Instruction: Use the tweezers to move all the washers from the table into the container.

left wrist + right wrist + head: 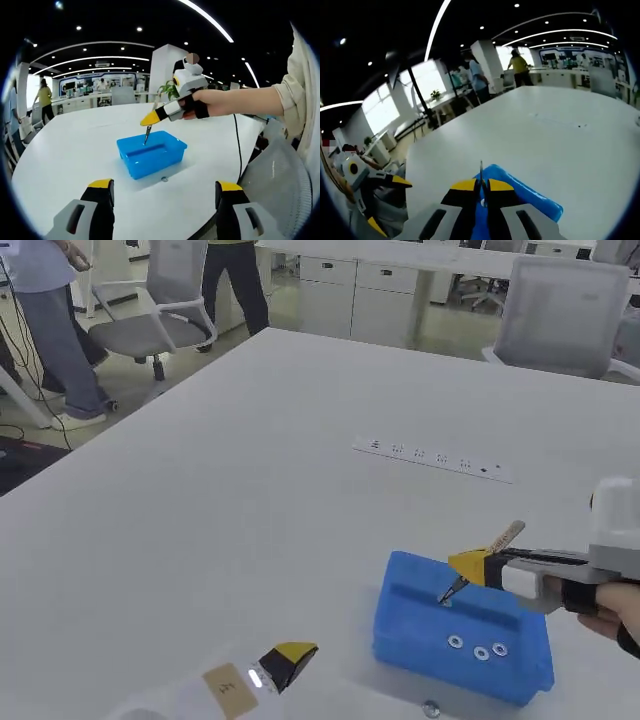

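Drop-off step: the right gripper (468, 566), clenched on the tweezers (505, 537), holds their tip over the container (400, 635) at lower right, where three washers (481, 652) lie. The left gripper (293, 660) hangs released at the bottom edge. Next (my guess): pinch the last washer (431, 707), on the table (250, 490) just below the container.

No legible text. The tan label (229, 689) on the left gripper (292, 657) carries marks, possibly characters, too blurred.
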### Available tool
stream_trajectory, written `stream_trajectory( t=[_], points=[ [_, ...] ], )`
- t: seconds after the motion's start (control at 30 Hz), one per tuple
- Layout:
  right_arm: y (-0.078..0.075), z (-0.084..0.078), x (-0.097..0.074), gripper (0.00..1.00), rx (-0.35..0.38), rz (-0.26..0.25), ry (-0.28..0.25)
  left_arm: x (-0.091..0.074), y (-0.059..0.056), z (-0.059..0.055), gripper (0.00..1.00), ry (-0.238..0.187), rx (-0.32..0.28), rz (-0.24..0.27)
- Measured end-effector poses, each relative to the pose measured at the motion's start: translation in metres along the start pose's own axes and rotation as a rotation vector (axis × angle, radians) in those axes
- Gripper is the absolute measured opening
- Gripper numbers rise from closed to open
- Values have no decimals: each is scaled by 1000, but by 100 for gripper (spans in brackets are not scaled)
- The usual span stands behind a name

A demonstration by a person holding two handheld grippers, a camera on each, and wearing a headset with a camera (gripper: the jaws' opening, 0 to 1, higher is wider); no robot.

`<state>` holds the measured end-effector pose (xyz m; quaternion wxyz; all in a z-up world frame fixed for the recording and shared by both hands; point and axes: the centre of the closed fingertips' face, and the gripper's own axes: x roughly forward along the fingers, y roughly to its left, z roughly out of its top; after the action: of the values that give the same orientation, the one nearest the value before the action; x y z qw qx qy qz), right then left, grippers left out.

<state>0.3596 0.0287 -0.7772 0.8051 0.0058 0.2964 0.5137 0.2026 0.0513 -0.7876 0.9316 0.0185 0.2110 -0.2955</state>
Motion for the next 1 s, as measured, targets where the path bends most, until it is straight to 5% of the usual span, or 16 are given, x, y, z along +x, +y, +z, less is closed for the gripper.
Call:
stream_trajectory(
  t=[0.53, 1.0],
  points=[
    [-7, -32, 21, 3, -41, -7, 120, 0, -1, -1, 84, 7, 0, -7],
    [-7, -41, 26, 4, -130, -32, 158, 1, 0, -2, 83, 10, -3, -7]
  ],
)
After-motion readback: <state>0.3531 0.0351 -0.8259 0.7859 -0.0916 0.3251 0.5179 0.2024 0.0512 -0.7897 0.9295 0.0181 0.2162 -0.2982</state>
